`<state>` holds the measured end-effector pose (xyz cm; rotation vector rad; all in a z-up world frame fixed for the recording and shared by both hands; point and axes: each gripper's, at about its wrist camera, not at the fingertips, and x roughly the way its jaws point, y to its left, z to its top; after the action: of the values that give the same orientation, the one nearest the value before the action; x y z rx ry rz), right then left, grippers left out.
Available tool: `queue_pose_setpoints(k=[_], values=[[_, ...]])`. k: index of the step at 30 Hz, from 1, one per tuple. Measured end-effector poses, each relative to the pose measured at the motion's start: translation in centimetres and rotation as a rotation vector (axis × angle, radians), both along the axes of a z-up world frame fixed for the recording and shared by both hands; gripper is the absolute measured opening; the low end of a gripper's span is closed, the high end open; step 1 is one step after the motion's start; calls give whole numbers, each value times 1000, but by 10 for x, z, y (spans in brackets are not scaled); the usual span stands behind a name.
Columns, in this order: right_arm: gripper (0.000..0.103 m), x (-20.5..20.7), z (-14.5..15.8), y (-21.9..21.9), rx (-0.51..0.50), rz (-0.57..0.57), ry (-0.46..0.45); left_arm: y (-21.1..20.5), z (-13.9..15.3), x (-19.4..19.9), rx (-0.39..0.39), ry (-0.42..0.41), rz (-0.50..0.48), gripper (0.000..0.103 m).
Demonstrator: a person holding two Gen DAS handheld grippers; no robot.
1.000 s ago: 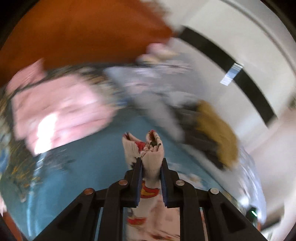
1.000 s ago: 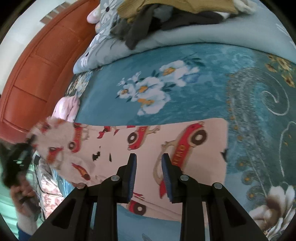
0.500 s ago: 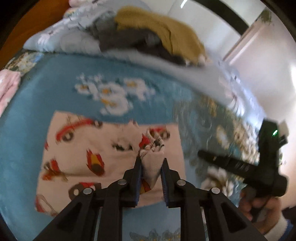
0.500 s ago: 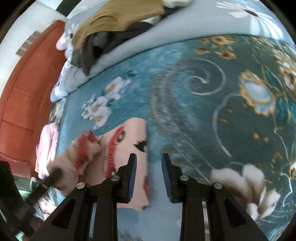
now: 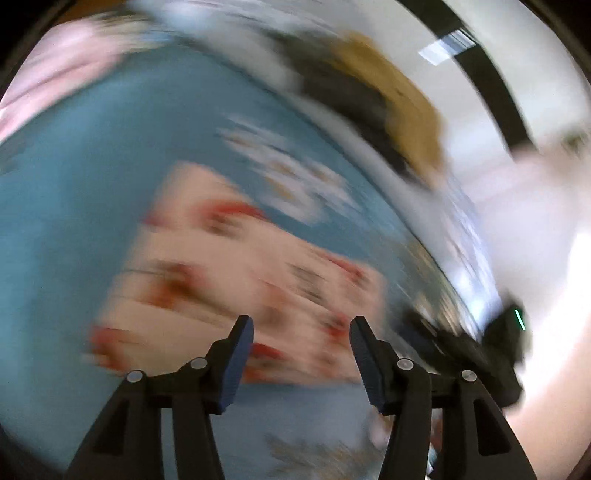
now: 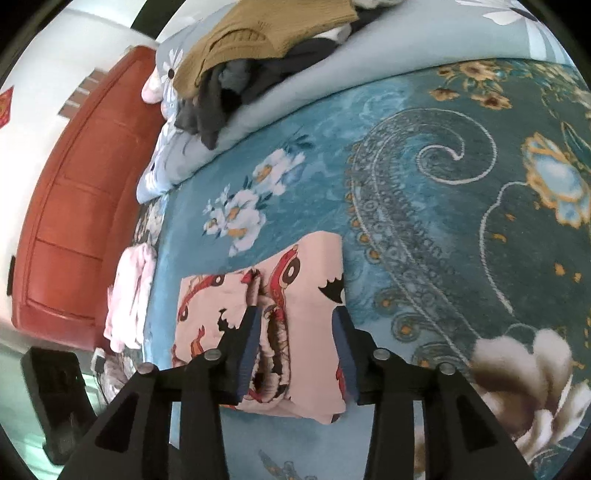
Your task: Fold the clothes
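Frankly, the left wrist view is smeared by motion blur, so the prints on the folded garment [image 5: 236, 291] read only as red and dark streaks on pale pink cloth. Even so, the left gripper [image 5: 301, 328] is plainly released: its jaws have just been opening, they stand wide, and nothing sits between the blue pads, the garment lying flat on the bedspread [image 5: 92, 177] just ahead of them. The black body at its far right, with a green light, is too blurred to identify.

The right wrist view is sharp and shows what the other cannot: red cartoon cars on the garment [image 6: 295, 295], its ribbed cuff bunched along the fold. The right gripper [image 6: 297, 325] hovers over the cloth, jaws just opened wider and straddling the fold; no pad visibly presses it. Beyond the fingers, the plush teal bedspread [image 6: 424, 192] carries paisley swirls and white flowers; a mustard knit [image 6: 258, 33] tops dark clothes on a grey quilt [image 6: 314, 88], beside a red-brown headboard [image 6: 81, 192]
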<state>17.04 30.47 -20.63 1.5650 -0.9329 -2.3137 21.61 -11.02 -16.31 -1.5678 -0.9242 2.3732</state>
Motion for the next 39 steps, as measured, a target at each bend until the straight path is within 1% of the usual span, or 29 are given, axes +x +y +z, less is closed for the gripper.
queue_pose_setpoints(k=[2, 4, 5, 8, 10, 12, 15, 18, 20, 22, 23, 24, 25, 27, 28, 29, 30, 31, 32, 33, 34, 36, 39], values=[[42, -4, -4, -8, -7, 29, -11, -34, -7, 7, -33, -36, 132, 58], [42, -10, -8, -19, -6, 64, -20, -58, -18, 15, -52, -83, 213, 58], [42, -13, -11, -24, -5, 81, -26, -66, -28, 20, -74, -126, 241, 58], [42, -25, -13, -39, 4, 109, -30, -67, -51, 28, -103, -217, 218, 58], [42, -35, -8, -48, 39, 129, 3, -65, -65, 33, -86, -276, 208, 58], [42, -47, -11, -57, 71, 168, -4, -70, -67, 35, -45, -283, 230, 58], [42, -63, -23, -72, 101, 209, -52, -76, -65, 39, -29, -278, 251, 58], [42, -71, -28, -81, 109, 219, -54, -78, -67, 43, -3, -281, 262, 58], [39, -75, -29, -85, 101, 212, -65, -79, -66, 45, 6, -276, 266, 58], [13, -78, -28, -91, 105, 223, -85, -80, -64, 46, 19, -266, 272, 58], [12, -78, -24, -93, 109, 234, -88, -81, -62, 47, 32, -256, 277, 58], [9, -77, -18, -96, 90, 246, -83, -83, -61, 49, 40, -248, 284, 58], [8, -74, -8, -95, 36, 250, -75, -85, -60, 50, 38, -245, 291, 58], [8, -67, 15, -85, -132, 215, -50, -89, -58, 54, 46, -240, 312, 58], [8, -61, 24, -77, -196, 186, -31, -93, -56, 56, 56, -239, 326, 58], [8, -56, 27, -69, -204, 165, -23, -97, -56, 58, 63, -241, 337, 58], [8, -53, 25, -62, -180, 151, -27, -102, -57, 60, 69, -243, 348, 58], [8, -50, 19, -56, -126, 144, -48, -103, -56, 61, 73, -241, 352, 58], [8, -49, 7, -54, -54, 145, -92, -103, -53, 61, 76, -233, 350, 58], [8, -46, -8, -52, -15, 147, -144, -102, -49, 61, 75, -216, 337, 58], [8, -42, -20, -50, -8, 147, -178, -99, -47, 61, 71, -202, 324, 58], [8, -34, -27, -50, -7, 149, -176, -97, -43, 57, 58, -186, 298, 58], [14, -28, -22, -56, 63, 175, -158, -87, -38, 49, 23, -177, 237, 58]])
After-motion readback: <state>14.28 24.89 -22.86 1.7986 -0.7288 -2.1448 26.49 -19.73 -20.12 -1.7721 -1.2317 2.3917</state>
